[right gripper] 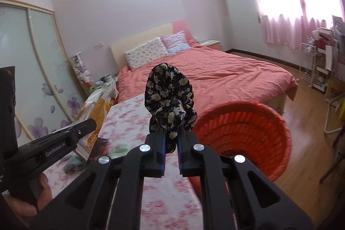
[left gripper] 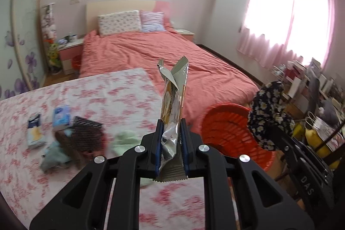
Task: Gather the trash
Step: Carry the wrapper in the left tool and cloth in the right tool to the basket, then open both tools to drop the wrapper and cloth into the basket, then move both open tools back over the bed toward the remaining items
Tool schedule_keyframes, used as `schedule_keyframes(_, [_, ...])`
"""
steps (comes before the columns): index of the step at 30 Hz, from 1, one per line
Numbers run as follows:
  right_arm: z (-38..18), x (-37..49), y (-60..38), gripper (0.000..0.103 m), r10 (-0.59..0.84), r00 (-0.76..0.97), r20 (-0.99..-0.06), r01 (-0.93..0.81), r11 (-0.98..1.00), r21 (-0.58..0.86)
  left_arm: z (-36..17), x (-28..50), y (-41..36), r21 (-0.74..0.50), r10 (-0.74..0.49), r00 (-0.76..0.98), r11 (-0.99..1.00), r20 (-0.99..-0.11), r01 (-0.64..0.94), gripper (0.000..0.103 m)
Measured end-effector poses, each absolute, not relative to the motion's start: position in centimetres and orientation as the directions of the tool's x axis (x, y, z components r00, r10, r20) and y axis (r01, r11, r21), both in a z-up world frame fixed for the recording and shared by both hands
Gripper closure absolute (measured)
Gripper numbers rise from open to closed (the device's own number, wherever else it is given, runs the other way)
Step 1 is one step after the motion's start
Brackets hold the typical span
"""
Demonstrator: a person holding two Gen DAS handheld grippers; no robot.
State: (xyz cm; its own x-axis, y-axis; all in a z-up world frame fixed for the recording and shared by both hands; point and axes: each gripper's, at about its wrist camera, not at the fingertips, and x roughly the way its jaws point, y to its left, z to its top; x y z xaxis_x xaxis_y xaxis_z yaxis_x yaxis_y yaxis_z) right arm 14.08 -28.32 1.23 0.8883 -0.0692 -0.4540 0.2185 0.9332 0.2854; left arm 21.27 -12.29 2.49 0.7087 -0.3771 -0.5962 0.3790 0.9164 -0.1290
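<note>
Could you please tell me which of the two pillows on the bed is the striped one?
The striped pillow is the one nearer the window; the other pillow, beside it toward the wardrobe, has a small floral print instead.

"GenRobot.AI" in white on side of left gripper body, right wrist view. "DAS" on right gripper body, left wrist view. Wrapper print unreadable.

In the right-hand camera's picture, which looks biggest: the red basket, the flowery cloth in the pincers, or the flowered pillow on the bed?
As they look in the right wrist view:
1. red basket
2. flowery cloth
3. flowered pillow

The cloth sits right at the lens, so in reality it may be smaller than the far-off pillow.
</note>
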Motion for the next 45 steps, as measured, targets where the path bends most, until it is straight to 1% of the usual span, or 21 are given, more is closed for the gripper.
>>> schedule_keyframes(11, [-1.7, 13.6, -37.3, 0.093, -0.181, 0.852, -0.491, 0.374, 0.867, 0.330, 0.1, 21.8, -20.5, -0.155, -0.501, 0.595, 0.830, -0.628, 0.536, 0.087])
schedule_keyframes(19, [-3.8, 15.3, -41.2, 0.092, -0.185, 0.828, -0.530, 0.422, 0.828, 0.369, -2.1, 22.7, -25.0, -0.173, -0.535, 0.509, 0.784, -0.674, 0.596, 0.087])
schedule_keyframes(22, [-4.5, 16.1, -41.8, 0.084, -0.174, 0.821, -0.544, 0.425, 0.821, 0.380, -2.9, 22.9, -25.6, -0.173, -0.525, 0.487, 0.783, -0.698, 0.597, 0.086])
schedule_keyframes(24, [-4.9, 16.7, -42.1, 0.081, -0.169, 0.818, -0.550, 0.426, 0.820, 0.382, -3.3, 23.2, -25.6, -0.166, -0.511, 0.486, 0.791, -0.709, 0.589, 0.075])
schedule_keyframes(25, [-5.0, 16.9, -42.2, 0.076, -0.170, 0.816, -0.553, 0.427, 0.822, 0.377, -3.5, 23.3, -25.6, -0.164, -0.502, 0.488, 0.798, -0.715, 0.580, 0.070])
schedule_keyframes(26, [-5.1, 17.2, -42.1, 0.070, -0.172, 0.814, -0.555, 0.426, 0.826, 0.370, -3.6, 23.4, -25.5, -0.165, -0.495, 0.490, 0.804, -0.718, 0.571, 0.061])
schedule_keyframes(27, [-5.1, 17.3, -42.1, 0.067, -0.172, 0.814, -0.555, 0.425, 0.828, 0.365, -3.7, 23.5, -25.4, -0.166, -0.491, 0.491, 0.808, -0.720, 0.565, 0.054])
schedule_keyframes(32, [-5.4, 17.4, -41.7, 0.057, -0.176, 0.808, -0.563, 0.429, 0.830, 0.357, -4.1, 23.7, -24.8, -0.156, -0.461, 0.498, 0.829, -0.735, 0.537, 0.052])
schedule_keyframes(36, [-5.1, 16.9, -41.3, 0.050, -0.200, 0.802, -0.563, 0.440, 0.834, 0.331, -3.7, 23.5, -23.5, -0.130, -0.430, 0.533, 0.851, -0.729, 0.509, 0.045])
schedule_keyframes(40, [-4.4, 16.5, -40.2, 0.039, -0.232, 0.804, -0.547, 0.441, 0.851, 0.287, -3.1, 23.1, -21.4, -0.094, -0.388, 0.577, 0.876, -0.718, 0.472, 0.044])
schedule_keyframes(41, [-4.1, 16.4, -39.7, 0.036, -0.240, 0.806, -0.541, 0.438, 0.857, 0.273, -3.0, 23.2, -20.9, -0.088, -0.380, 0.586, 0.881, -0.716, 0.464, 0.041])
schedule_keyframes(42, [-3.9, 16.3, -39.2, 0.035, -0.245, 0.809, -0.535, 0.433, 0.863, 0.260, -2.9, 23.2, -20.4, -0.081, -0.372, 0.595, 0.886, -0.713, 0.457, 0.035])
schedule_keyframes(43, [-3.7, 16.2, -38.7, 0.031, -0.248, 0.810, -0.532, 0.429, 0.869, 0.249, -2.8, 23.0, -19.6, -0.066, -0.356, 0.613, 0.894, -0.705, 0.443, 0.032])
schedule_keyframes(45, [-3.5, 16.2, -37.6, 0.028, -0.250, 0.812, -0.528, 0.418, 0.880, 0.225, -2.5, 22.8, -18.2, -0.038, -0.325, 0.644, 0.908, -0.693, 0.418, 0.031])
